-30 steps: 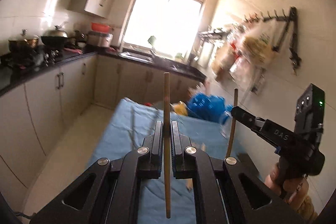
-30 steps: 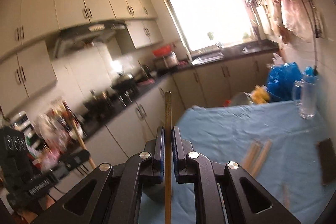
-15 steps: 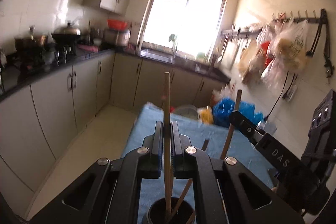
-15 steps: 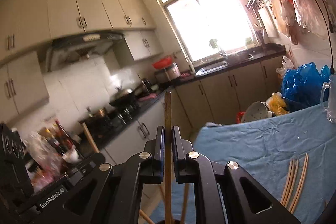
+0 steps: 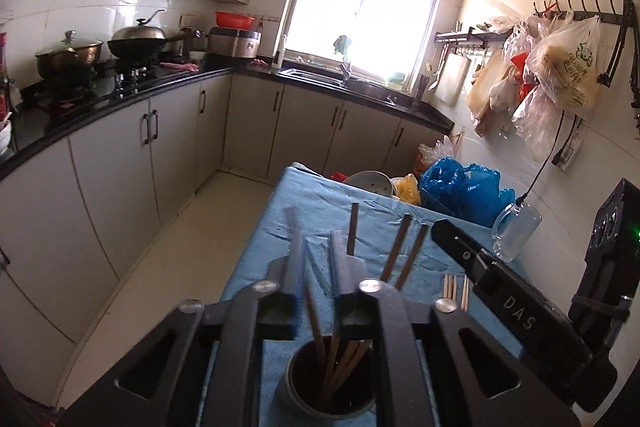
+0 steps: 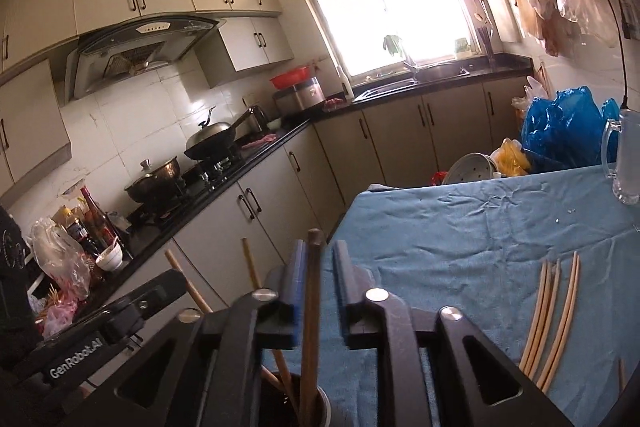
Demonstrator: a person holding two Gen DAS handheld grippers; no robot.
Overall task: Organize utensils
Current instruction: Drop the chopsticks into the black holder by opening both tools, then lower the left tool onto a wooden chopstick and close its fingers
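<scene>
Starting at the left: noting the left gripper (image 5: 317,263) hovering over the dark round utensil holder (image 5: 294,383) at the near edge of the blue-clothed bench (image 6: 460,227). Recording its fingers as having just been opening, now narrowly apart; seeing a thin brown wooden chopstick (image 5: 311,311) between them, unpinched, its lower end already in the holder among several others.

Moving right: logging the right gripper (image 6: 319,257) above the same holder, fingers likewise having just been opening to a narrow gap, with a second brown chopstick (image 6: 312,307) standing loose between them and reaching down into the holder.

Further right: spotting pale bamboo chopsticks (image 6: 552,319) lying flat on the cloth, well apart from the holder, not yet sorted; clear glass mug (image 5: 514,231) beyond.

Judging those sticks light, stiff, smooth and prone to rolling or pivoting; advising a pinch near mid-length, square across the shaft.
</scene>
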